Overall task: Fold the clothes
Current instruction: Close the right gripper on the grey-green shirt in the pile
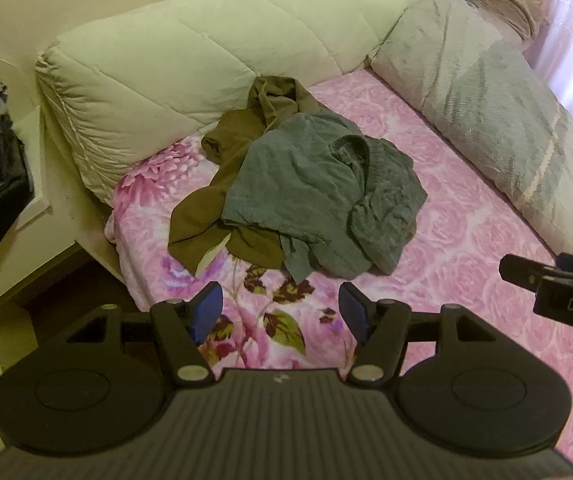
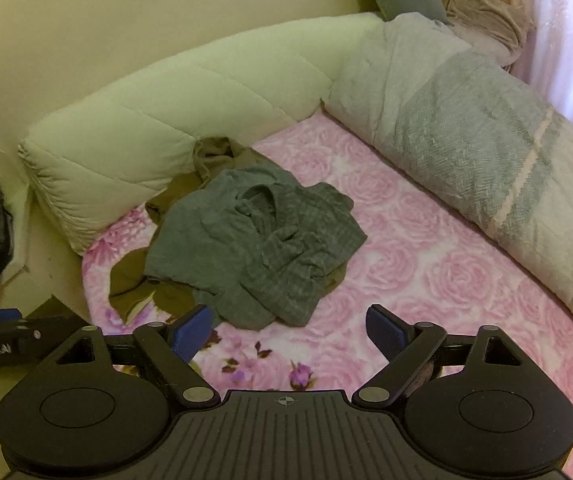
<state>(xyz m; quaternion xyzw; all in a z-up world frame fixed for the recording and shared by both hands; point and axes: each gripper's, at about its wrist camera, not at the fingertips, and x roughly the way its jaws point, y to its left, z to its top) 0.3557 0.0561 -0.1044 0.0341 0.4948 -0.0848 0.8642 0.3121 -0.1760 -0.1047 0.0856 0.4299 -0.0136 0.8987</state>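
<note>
While both garments lie crumpled, folding not begun: grey shirt [image 1: 318, 184] heaped on olive garment [image 1: 210, 216], mid-bed toward 11 o'clock. Left gripper [image 1: 280, 312] and right gripper [image 2: 288, 334] spread wide, holding nothing, short of pile. Pink sheet [image 2: 426, 280] bare from 1 to 4 o'clock; quilted cushion [image 1: 158, 80] bounds 10–12, rolled blanket [image 2: 466, 152] bounds 2.

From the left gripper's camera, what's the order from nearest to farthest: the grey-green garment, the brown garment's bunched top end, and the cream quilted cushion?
Measured from the left gripper, which hangs open over the bedsheet:
1. Grey-green garment, crumpled straight ahead, its hem just beyond the fingertips.
2. Brown garment's bunched top end, behind the grey-green one.
3. Cream quilted cushion, along the back edge of the bed.
</note>
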